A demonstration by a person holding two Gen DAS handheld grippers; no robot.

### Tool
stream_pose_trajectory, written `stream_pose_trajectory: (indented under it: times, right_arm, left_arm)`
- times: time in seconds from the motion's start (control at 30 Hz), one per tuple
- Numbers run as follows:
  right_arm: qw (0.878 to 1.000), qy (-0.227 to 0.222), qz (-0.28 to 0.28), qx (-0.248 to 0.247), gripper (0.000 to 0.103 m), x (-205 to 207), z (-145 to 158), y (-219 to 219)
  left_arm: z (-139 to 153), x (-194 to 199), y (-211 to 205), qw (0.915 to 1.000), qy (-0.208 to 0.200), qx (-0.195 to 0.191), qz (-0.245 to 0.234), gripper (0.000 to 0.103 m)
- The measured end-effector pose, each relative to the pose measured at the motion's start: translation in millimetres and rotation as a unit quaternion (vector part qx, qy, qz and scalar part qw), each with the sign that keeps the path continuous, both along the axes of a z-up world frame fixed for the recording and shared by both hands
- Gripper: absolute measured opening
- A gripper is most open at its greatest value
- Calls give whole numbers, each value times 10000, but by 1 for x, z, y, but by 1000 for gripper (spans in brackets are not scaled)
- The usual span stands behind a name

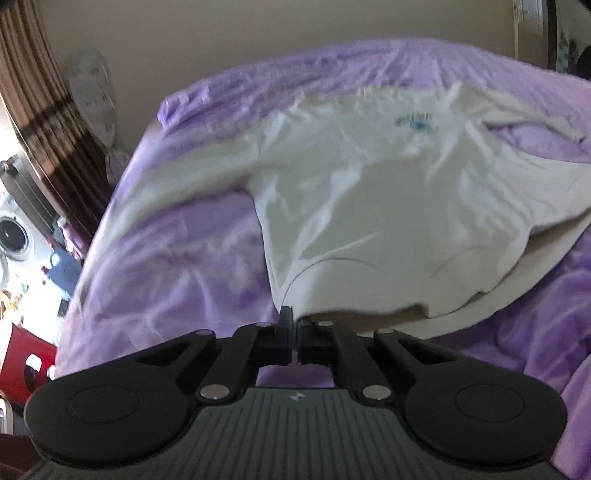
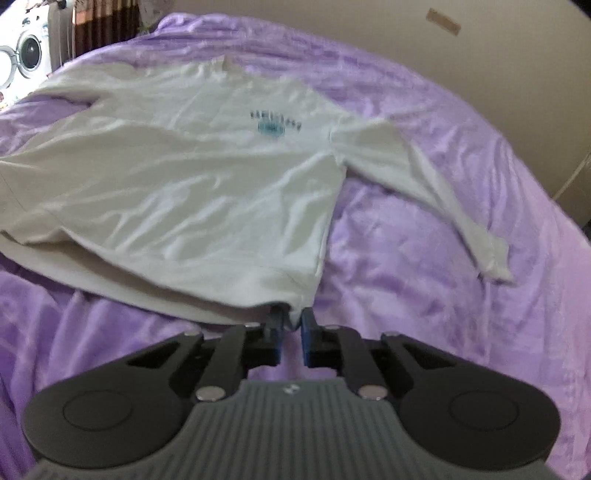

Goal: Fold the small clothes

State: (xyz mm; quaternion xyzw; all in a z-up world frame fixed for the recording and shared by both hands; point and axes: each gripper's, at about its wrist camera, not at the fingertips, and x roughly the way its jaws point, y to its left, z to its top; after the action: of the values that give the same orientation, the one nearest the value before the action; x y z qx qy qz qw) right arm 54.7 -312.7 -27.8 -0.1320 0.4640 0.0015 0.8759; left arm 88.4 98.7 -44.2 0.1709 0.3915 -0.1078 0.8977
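A white long-sleeved shirt [image 1: 369, 192] with a blue chest print [image 1: 417, 123] lies face up on a purple bedspread [image 1: 177, 266], sleeves spread out. My left gripper [image 1: 293, 317] is shut, its tips pinching the hem's left corner. In the right wrist view the same shirt [image 2: 184, 177] stretches away from me, and its right sleeve [image 2: 443, 195] trails toward the bed's right side. My right gripper [image 2: 291, 321] is shut on the hem's right corner, with white cloth showing between its blue pads [image 2: 306, 332]. The hem edge between both grips sags in a loose fold.
A brown striped curtain [image 1: 44, 122] hangs left of the bed, with a washing machine [image 1: 14, 236] and a red object [image 1: 26, 365] on the floor beyond. A beige wall [image 1: 258, 29] backs the bed. Wrinkled purple bedspread [image 2: 424, 258] surrounds the shirt.
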Motion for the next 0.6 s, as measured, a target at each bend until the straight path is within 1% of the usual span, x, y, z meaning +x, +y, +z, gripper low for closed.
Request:
stream_pose_trajectory:
  times: [0.07,0.13,0.17,0.23,0.33,0.37,0.4,0.43,0.5,0.57,0.6]
  right_arm:
    - [9997,-84,-81,234,2,-3,18,-7]
    - [9992,-82,-251,316,2,-6,32,-15]
    - [9991,-58,-302,302,1,-7,36,-19]
    - [9987,83,-375,338,1,-11,38,-25]
    - [9975,469,-361,382,1,-16,20,-25]
    - [9967,629,-355,360,1,-18,9,-24]
    - [9959,757,-350,350,1,-19,-1,-23]
    - [9953,853,-341,299,1,-20,-10,-21]
    - [9952,896,-312,254,1,-21,-18,-22]
    - [9959,865,-204,188,3,-21,-13,-19]
    - [9968,792,-48,85,6,-23,-7,-15]
  left_arm:
    - [14,-2,4,9999,-62,-150,25,1]
    - [23,-3,5,9999,-4,-163,29,1]
    - [25,-4,5,9998,59,-159,-37,1]
    - [18,-6,5,9996,240,-64,-114,1]
    - [-9,-10,2,9975,632,142,-282,1]
    - [-21,-13,0,9959,755,281,-401,1]
    - [-29,-14,-2,9946,794,411,-518,1]
    - [-35,-16,-2,9940,746,523,-608,1]
    - [-37,-16,-2,9936,651,581,-719,1]
    - [-34,-12,1,9941,638,504,-715,3]
    - [-33,-10,3,9943,655,470,-700,5]
